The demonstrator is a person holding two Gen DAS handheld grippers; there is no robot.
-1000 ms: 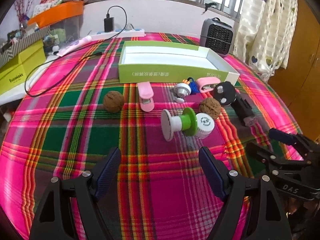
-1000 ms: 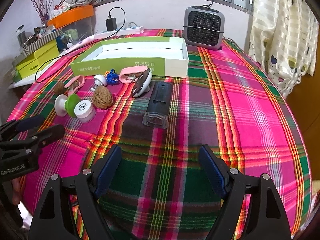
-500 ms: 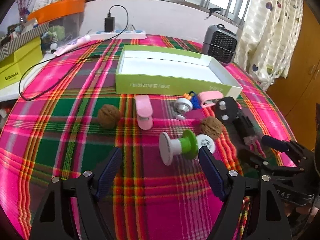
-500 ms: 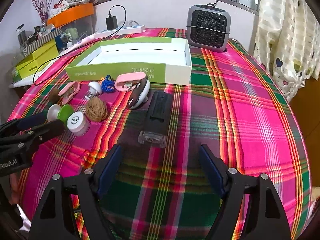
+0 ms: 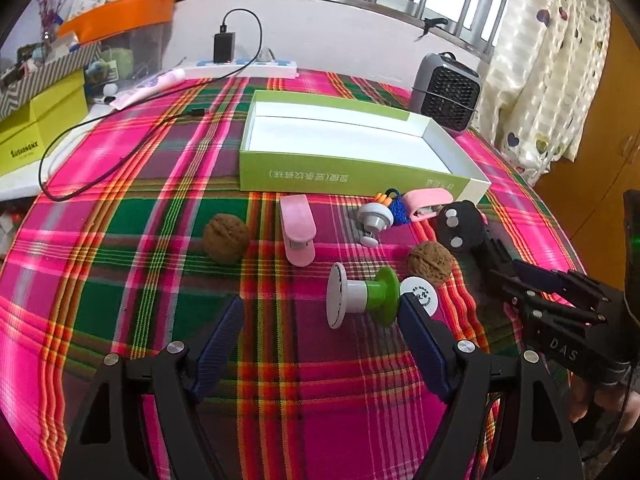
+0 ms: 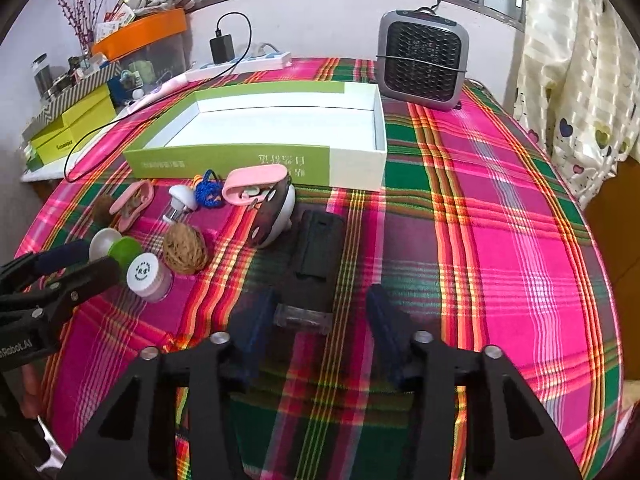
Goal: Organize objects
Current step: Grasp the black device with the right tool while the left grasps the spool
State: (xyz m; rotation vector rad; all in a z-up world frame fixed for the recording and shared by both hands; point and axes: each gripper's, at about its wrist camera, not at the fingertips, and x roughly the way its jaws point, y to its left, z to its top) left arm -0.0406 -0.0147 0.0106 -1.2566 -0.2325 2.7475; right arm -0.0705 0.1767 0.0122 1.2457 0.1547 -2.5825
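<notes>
Left wrist view: the left gripper [image 5: 320,332] hangs spread wide over the pink-and-green plaid tablecloth [image 5: 120,280], pinching nothing. Just ahead of it lies a white-and-green spool-shaped toy [image 5: 360,296], its round white cap touching the right fingertip [image 5: 416,320]. Two brown walnuts [image 5: 226,238] and a pink clip [image 5: 297,228] sit near the open green cardboard box [image 5: 352,176].

Right wrist view: the right gripper [image 6: 320,312] has its jaws closing around the near end of a black rectangular device with a clear end [image 6: 314,268]. The left pad [image 6: 256,320] looks right at it, the right one [image 6: 382,320] still apart.
</notes>
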